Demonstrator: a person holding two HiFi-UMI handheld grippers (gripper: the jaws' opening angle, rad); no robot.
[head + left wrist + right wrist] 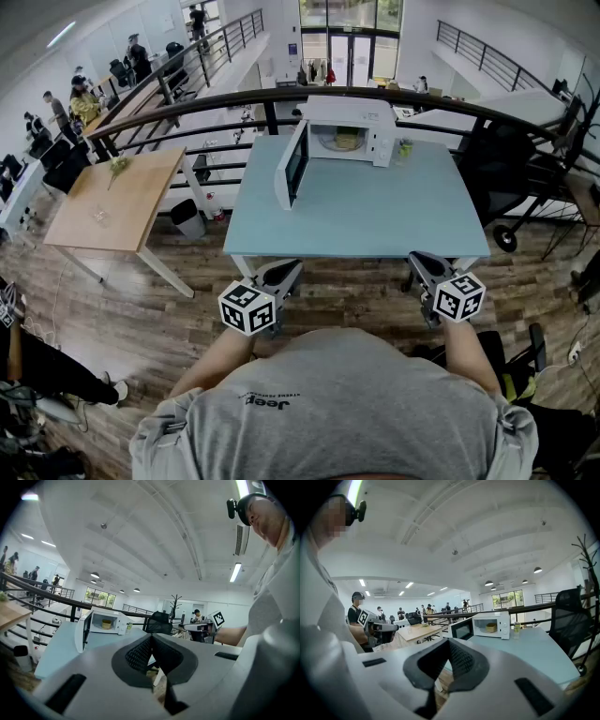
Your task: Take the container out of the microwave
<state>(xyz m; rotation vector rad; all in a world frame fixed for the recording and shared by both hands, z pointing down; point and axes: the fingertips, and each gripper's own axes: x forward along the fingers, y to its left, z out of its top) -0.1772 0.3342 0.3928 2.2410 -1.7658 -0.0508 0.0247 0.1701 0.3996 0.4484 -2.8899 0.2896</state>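
Observation:
The white microwave [352,131] stands at the far edge of the light-blue table [356,211], its door [292,167] swung wide open to the left. A yellowish container [345,141] sits inside the cavity; it also shows in the left gripper view [107,624] and the right gripper view [491,628]. My left gripper [286,271] and right gripper [419,263] hover at the table's near edge, far from the microwave. Both are shut with nothing between the pads, as their own views show for the left gripper [151,639] and the right gripper [449,642].
A small green-topped bottle [405,148] stands right of the microwave. A wooden table [117,197] and a black bin [187,217] are at the left, a black office chair [511,164] at the right, and a curved black railing [234,98] behind the table.

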